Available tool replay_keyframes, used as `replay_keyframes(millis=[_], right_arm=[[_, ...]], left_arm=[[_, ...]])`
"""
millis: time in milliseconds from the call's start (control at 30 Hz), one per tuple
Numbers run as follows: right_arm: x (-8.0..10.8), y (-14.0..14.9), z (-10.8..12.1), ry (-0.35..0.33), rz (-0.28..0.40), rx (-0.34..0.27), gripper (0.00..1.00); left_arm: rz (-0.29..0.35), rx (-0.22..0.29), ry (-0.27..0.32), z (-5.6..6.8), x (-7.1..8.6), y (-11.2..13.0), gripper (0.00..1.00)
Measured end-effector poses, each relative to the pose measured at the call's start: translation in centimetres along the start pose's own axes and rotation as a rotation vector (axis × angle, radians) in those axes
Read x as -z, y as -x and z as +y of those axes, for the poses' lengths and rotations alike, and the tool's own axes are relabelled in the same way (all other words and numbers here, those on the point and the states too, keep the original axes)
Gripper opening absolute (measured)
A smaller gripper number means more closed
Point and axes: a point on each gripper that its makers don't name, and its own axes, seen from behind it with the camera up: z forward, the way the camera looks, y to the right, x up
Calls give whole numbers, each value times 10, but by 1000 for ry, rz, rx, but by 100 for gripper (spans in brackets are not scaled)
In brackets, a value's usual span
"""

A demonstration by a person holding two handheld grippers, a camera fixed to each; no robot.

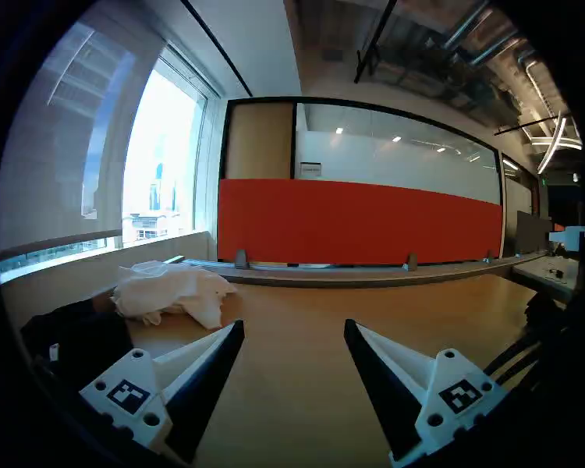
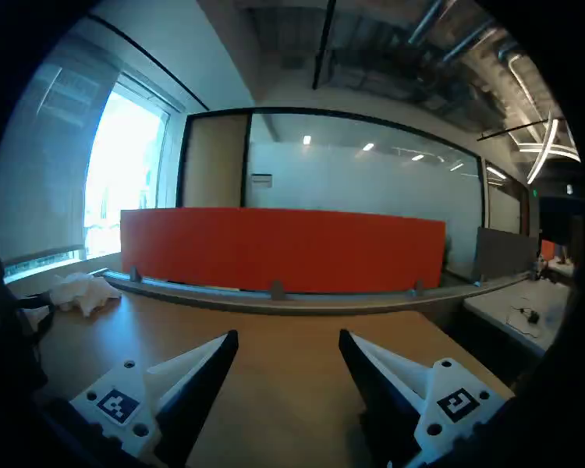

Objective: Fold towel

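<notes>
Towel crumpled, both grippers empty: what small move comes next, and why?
Probably swing the left gripper left toward the towel: it lies bunched by the window, untouched, while the jaws stand open over bare table.

**A:** Where's your right gripper?

**B:** Your white-and-black two-finger right gripper (image 2: 287, 335) is over the pale wooden tabletop (image 2: 292, 398), jaws spread wide with nothing between them.

**A:** And the towel?

**B:** The crumpled white cloth towel (image 2: 78, 292) lies on the table far to your left, well apart from your gripper, near the bright window (image 2: 121, 179). A long orange partition panel (image 2: 285, 249) lines the far edge.
</notes>
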Motion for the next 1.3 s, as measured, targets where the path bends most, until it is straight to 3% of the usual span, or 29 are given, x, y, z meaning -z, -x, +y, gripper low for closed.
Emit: replay_keyframes(millis=[200,400,800,1300], right_arm=[[0,-6,0,14,18,1,100],[1,-3,-2,14,26,-3,100],[5,9,9,25,36,-1,100],[4,7,20,30,62,-4,100]], left_arm=[[13,18,-16,-6,-1,14,95],[29,32,-8,-3,-3,19,95],[42,15,-3,11,-4,35,95],[70,-37,-2,13,-2,36,95]])
